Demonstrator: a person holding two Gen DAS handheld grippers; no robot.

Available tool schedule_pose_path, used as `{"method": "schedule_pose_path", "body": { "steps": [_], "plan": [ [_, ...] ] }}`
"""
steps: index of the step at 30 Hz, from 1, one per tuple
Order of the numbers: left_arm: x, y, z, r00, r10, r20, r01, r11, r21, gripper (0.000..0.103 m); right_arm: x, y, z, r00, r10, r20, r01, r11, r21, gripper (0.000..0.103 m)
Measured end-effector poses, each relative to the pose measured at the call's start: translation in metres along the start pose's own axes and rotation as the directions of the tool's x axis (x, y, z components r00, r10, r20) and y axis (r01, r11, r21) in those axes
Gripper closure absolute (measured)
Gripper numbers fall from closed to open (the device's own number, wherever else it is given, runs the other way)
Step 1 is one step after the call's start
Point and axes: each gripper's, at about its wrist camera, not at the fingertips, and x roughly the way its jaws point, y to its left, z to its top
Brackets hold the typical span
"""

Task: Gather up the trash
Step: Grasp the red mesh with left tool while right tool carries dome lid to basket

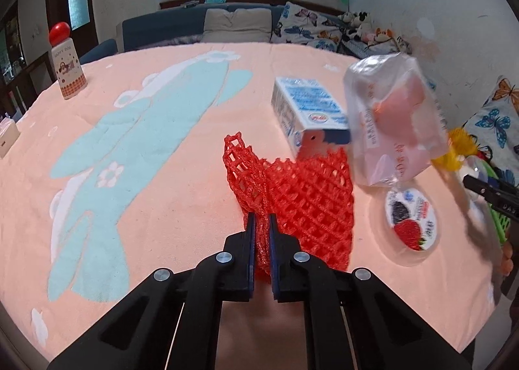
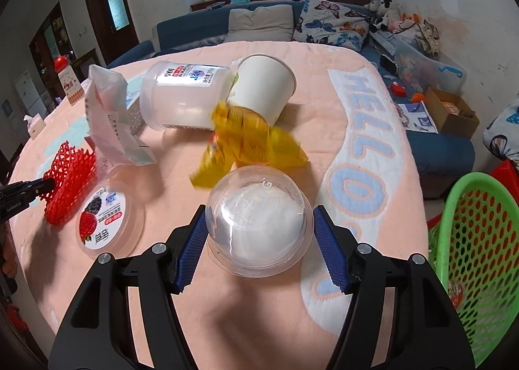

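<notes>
My left gripper [image 1: 260, 224] is shut on a red foam fruit net [image 1: 301, 194], which lies on the pink tablecloth; the net also shows in the right wrist view [image 2: 69, 181]. My right gripper [image 2: 259, 224] has its jaws around a clear plastic dome cup [image 2: 258, 217] that lies upside down; both pads sit at its sides. Other trash lies around: a yoghurt lid [image 2: 102, 220], a crumpled clear bag [image 1: 394, 117], a small milk carton [image 1: 308, 110], a yellow wrapper [image 2: 246, 146], a plastic jar on its side [image 2: 185, 94] and a tipped paper cup [image 2: 262, 87].
A green mesh basket [image 2: 470, 240] stands beyond the table's right edge. A red-capped bottle [image 1: 66, 61] stands at the far left of the table. A tissue box [image 1: 6, 139] sits at the left edge. A blue sofa [image 2: 201, 29] with cushions lies behind.
</notes>
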Motion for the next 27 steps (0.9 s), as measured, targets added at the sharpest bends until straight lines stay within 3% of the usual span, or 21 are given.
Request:
{"method": "schedule_pose_path", "body": {
  "steps": [15,27],
  "plan": [
    [-0.067,-0.033,-0.002,0.989,-0.108,0.097,0.102,0.993,0.066,0.096,-0.045,0.005,-0.019,0.998,0.06,0.037,-0.061,0.998,0.028,0.038],
    [-0.109,-0.073,0.01,0.963,-0.22,0.157,0.197,0.969,0.149,0.096,-0.089,-0.006,-0.034,0.994,0.045,0.097,-0.049,0.998,0.041,0.038]
  ]
}}
